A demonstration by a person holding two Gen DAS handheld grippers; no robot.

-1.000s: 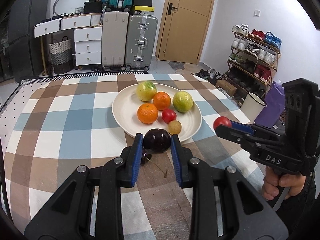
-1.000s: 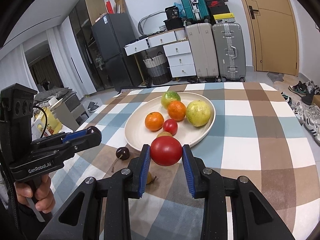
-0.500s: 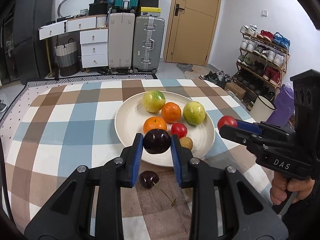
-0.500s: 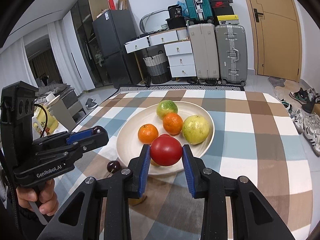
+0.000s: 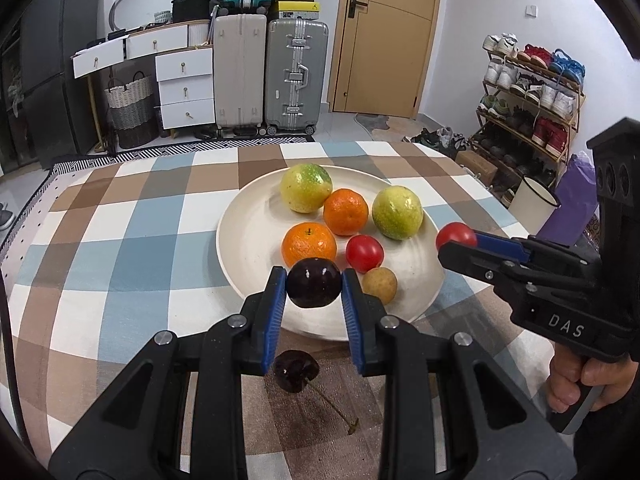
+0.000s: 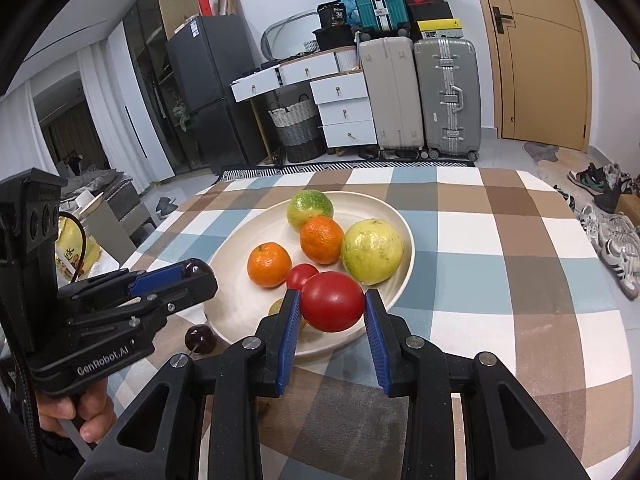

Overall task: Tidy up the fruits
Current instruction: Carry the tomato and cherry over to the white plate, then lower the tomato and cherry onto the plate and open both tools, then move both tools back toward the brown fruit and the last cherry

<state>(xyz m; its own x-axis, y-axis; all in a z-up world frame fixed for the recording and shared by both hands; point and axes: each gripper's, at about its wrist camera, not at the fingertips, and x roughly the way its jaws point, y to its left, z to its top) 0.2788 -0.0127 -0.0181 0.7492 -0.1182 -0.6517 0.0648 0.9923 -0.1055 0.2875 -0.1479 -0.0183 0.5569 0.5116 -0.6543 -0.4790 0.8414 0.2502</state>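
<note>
My left gripper [image 5: 314, 294] is shut on a dark purple plum [image 5: 314, 283] and holds it over the near rim of the cream plate [image 5: 244, 232]. My right gripper [image 6: 331, 307] is shut on a red tomato [image 6: 332, 301] over the plate's [image 6: 390, 212] near right rim. On the plate lie two green-yellow fruits [image 5: 306, 188] [image 5: 397, 212], two oranges [image 5: 346, 212] [image 5: 309, 244], a small red tomato [image 5: 364, 253] and a small tan fruit [image 5: 379, 285]. A dark cherry with a stem [image 5: 295, 370] lies on the tablecloth below the left gripper; it also shows in the right wrist view [image 6: 200, 338].
The checked tablecloth [image 5: 120, 240] covers the table. Suitcases [image 5: 296, 76] and white drawers [image 5: 184, 84] stand behind it, a shoe rack [image 5: 528, 96] and a white bin [image 5: 534, 208] to the right. A fridge [image 6: 208, 84] stands at the far left.
Both grippers have moved forward from the table's near edge to over the plate, each still holding its fruit. The cherry now lies behind the left fingertips.
</note>
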